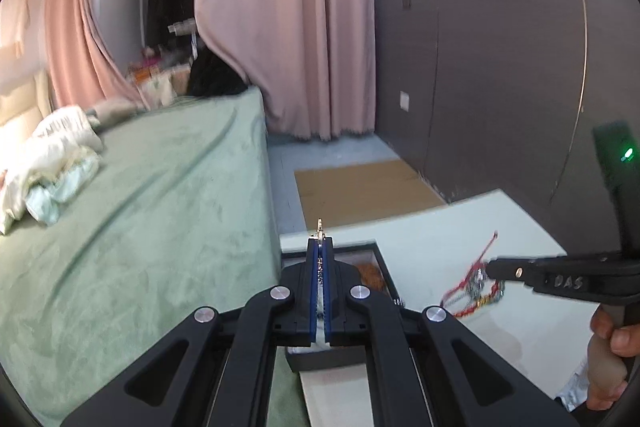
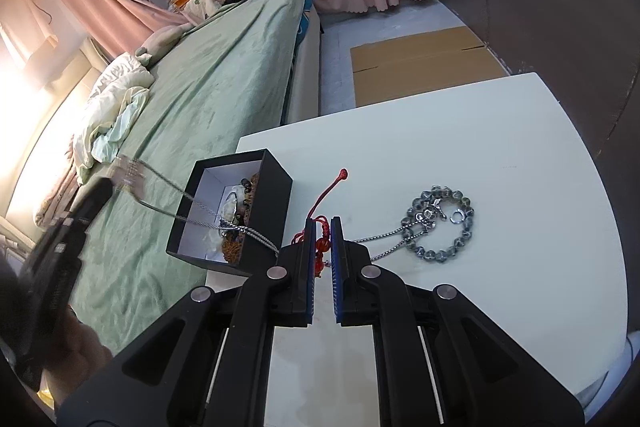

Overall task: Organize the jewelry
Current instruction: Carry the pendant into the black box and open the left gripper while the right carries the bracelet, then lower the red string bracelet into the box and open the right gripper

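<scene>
While the silver chain point(image 2: 172, 193) ran taut from the black box point(image 2: 276, 183) out over the bed, its far end was pinched in the left gripper point(image 1: 320, 247), whose fingers point(image 1: 313, 283) were fully closed on it, with the gold clasp point(image 1: 319, 227) poking past the tips.

Item 1: silver chain, stretched across the box's open top; the same or a similar chain continued on the worktop point(image 2: 520, 155) toward the bead bracelet, though the join was hidden behind the right gripper.

Item 2: red cord bracelet point(image 2: 320, 227), with red beads, gripped between the nearly closed fingers point(image 2: 336, 247) of the right gripper point(image 2: 321, 223); its knotted tail stood up above the tips. It was held over the worktop, just beside the box.

Item 3: grey bead bracelet point(image 2: 440, 223), lying flat in a ring on the white worktop, right of the right gripper.

Item 4: black box, open, white-lined, at the worktop's left edge next to the bed; it contained brown beads point(image 2: 248, 195) and a pale piece too small to name.

Surroundings: green bed point(image 2: 208, 67), rumpled pale bedding point(image 2: 116, 99), pink curtains point(image 1: 280, 7), flattened cardboard point(image 2: 424, 59) on the floor.
</scene>
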`<move>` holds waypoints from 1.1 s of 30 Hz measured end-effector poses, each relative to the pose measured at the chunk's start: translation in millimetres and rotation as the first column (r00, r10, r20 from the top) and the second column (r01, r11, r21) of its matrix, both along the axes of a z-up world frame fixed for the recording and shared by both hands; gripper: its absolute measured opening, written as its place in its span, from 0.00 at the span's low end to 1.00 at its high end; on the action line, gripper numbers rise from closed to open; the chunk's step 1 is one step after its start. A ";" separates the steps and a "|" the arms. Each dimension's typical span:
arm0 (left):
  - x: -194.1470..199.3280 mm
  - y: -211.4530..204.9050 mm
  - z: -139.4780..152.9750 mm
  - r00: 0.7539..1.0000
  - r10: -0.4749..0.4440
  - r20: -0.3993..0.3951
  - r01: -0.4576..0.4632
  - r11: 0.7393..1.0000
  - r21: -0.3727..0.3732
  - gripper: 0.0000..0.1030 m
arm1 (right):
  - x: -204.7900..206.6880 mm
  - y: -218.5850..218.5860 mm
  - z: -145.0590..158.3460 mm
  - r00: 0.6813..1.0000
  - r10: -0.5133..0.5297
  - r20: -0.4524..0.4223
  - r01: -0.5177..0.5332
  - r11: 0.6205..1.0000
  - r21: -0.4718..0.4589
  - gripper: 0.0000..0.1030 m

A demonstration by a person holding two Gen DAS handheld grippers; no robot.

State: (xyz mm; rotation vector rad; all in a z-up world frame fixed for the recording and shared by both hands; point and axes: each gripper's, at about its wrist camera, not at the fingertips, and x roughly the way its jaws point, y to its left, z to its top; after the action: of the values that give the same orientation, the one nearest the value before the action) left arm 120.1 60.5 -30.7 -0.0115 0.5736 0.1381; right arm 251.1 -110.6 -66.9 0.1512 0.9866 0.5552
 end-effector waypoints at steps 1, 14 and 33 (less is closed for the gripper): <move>5.6 1.1 -6.7 0.999 -0.006 -0.032 0.006 1.000 -0.008 0.00 | 0.1 0.6 0.7 1.000 0.001 0.000 -0.001 1.000 0.000 0.08; 4.5 18.6 -13.2 0.999 0.039 -0.026 -0.042 0.995 -0.085 0.75 | 1.9 1.8 6.1 1.000 0.018 0.015 -0.018 0.998 0.052 0.08; -19.3 78.4 -2.0 0.978 0.204 -0.051 -0.210 0.951 -0.227 0.87 | -0.2 60.8 23.8 0.985 0.171 0.036 -0.172 0.910 0.377 0.27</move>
State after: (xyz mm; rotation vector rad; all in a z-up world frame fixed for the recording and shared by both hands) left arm 100.8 138.8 -32.7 -0.2975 0.6125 0.2755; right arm 250.9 -49.7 -43.1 0.4123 0.8860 0.9072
